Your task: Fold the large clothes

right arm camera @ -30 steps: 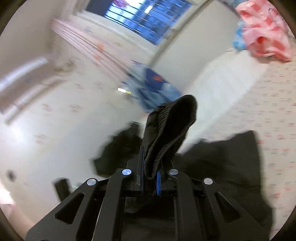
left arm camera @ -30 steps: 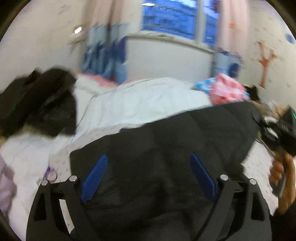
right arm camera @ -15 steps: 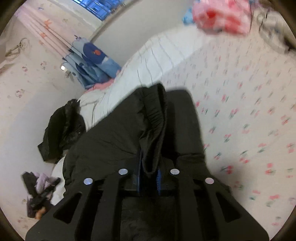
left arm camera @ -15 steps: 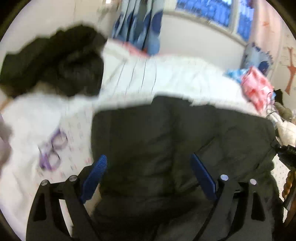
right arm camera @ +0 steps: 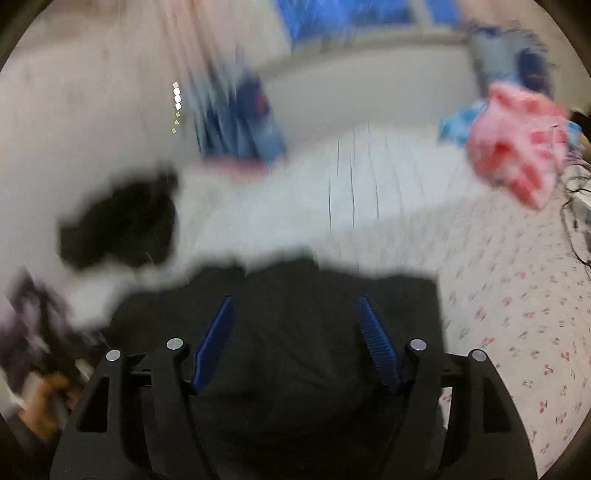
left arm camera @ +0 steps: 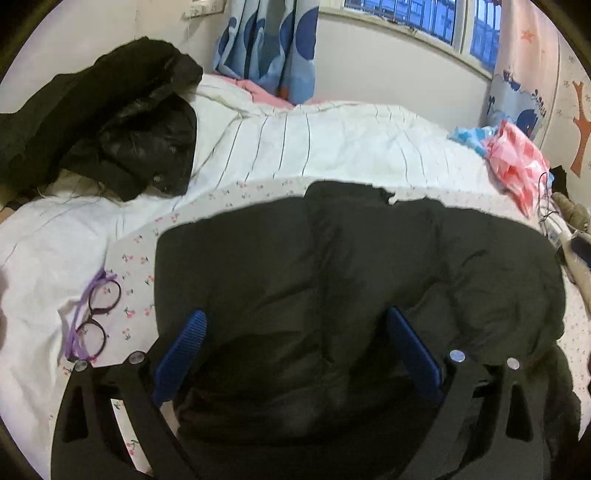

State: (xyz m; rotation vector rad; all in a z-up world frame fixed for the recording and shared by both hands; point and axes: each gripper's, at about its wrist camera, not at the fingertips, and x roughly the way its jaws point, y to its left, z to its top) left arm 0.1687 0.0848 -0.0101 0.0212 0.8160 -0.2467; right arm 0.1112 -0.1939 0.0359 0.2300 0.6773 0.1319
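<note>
Both claws stand wide open and hold nothing. Seen from the left wrist, the left claw [left arm camera: 293, 334] has its blue fingers [left arm camera: 181, 350] spread far apart low in the frame, over the black padded jacket [left arm camera: 354, 280]; whether the tips touch the cloth cannot be told. From the right wrist, the right claw [right arm camera: 295, 339] is likewise spread, its blue pads [right arm camera: 376, 347] apart above the same jacket [right arm camera: 295, 369] at lower centre.

The jacket lies spread across the floral bedsheet [left arm camera: 136, 291] on the bed, filling the middle and lower right of the left view. A second black coat [left arm camera: 110, 122] is heaped at upper left on the striped white duvet [left arm camera: 332, 144]. Purple-framed glasses [left arm camera: 94, 317] lie at left, just beside the jacket's edge. A pink checked bundle [left arm camera: 517, 166] sits at right with a blue cloth [left arm camera: 469, 136] beside it, and cables [left arm camera: 546, 214] trail below. Blue-patterned curtains [left arm camera: 273, 44] hang under the window [left arm camera: 406, 18] at top.

The left view is sharp and alone shows the glasses clearly. The right view is heavily blurred: the coat [right arm camera: 122, 225], the pink bundle [right arm camera: 517, 147] and the curtain [right arm camera: 240, 118] are smears, but it shows more bare floral sheet [right arm camera: 517, 314] at right, and a hand [right arm camera: 44, 406] at lower left.
</note>
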